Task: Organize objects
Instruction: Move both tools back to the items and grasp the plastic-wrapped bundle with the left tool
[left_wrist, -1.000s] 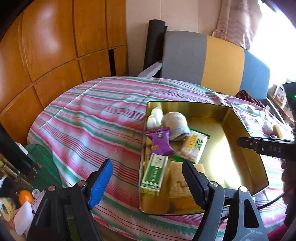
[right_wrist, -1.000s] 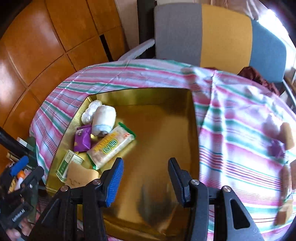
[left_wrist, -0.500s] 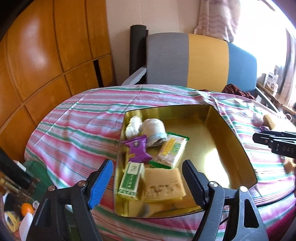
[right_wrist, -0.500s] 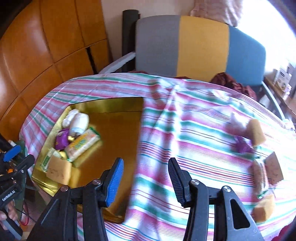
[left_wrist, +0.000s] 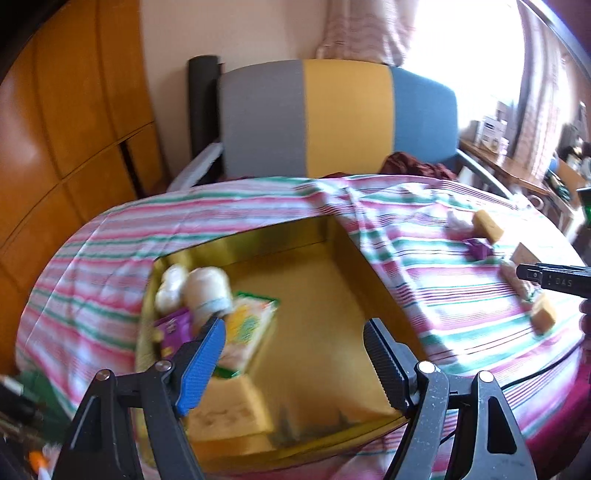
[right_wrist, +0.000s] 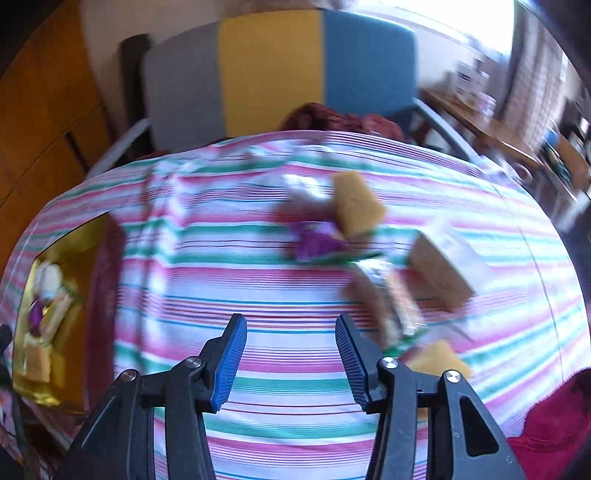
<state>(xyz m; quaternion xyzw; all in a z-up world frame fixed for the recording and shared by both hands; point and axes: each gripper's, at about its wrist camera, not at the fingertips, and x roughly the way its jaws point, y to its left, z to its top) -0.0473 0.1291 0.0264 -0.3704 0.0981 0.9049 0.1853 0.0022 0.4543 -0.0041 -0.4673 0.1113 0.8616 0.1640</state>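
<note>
Tray (left_wrist: 332, 243) sits on left part of surface (left_wrist: 229, 210). Snack packs (left_wrist: 251, 325), rolled sock (left_wrist: 208, 291), sponge (left_wrist: 229, 410) all bunched in tray's left side. Right of tray, on cloth: loose sponges (right_wrist: 356, 203), wrapper (right_wrist: 321, 245), small box (right_wrist: 439, 273), long snack bar (right_wrist: 384, 299), close together. Chair (left_wrist: 332, 118) stands behind tray, past surface's far edge.

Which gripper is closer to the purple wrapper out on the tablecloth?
Right. The right gripper hovers over the cloth just short of the purple wrapper; the left gripper is over the gold tray, well left of it.
</note>
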